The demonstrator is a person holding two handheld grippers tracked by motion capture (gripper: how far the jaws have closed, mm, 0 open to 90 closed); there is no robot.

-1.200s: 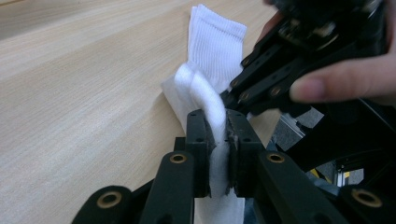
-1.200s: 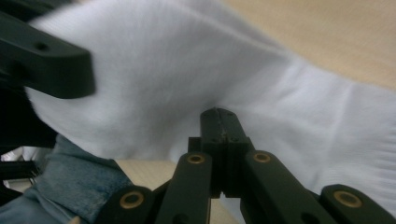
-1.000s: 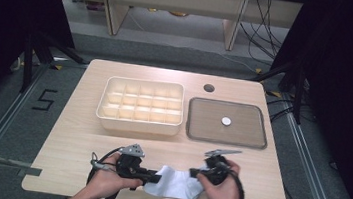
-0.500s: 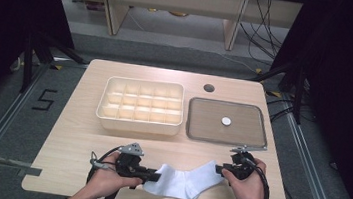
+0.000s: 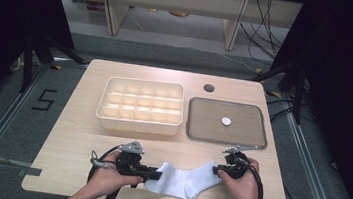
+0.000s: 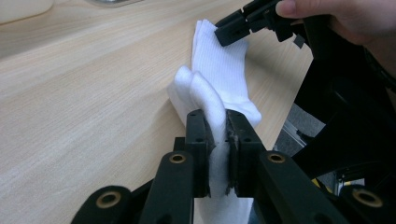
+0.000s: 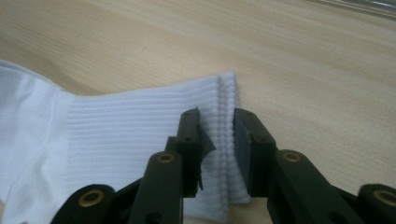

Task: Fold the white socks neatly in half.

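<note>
Left gripper (image 6: 217, 140) clamps sock (image 5: 183, 180) toe; right gripper (image 7: 218, 133) jaws just closing over cuff, not pinching yet; I'd bite deeper before pulling

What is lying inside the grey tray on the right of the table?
Inside the grey tray lies one small white round disc, near its middle. The remaining floor of the tray looks bare. Whatever is under the disc is covered; what the disc is cannot be told.

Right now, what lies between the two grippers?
In the high view, only the white sock spans from the left gripper to the right gripper.
</note>
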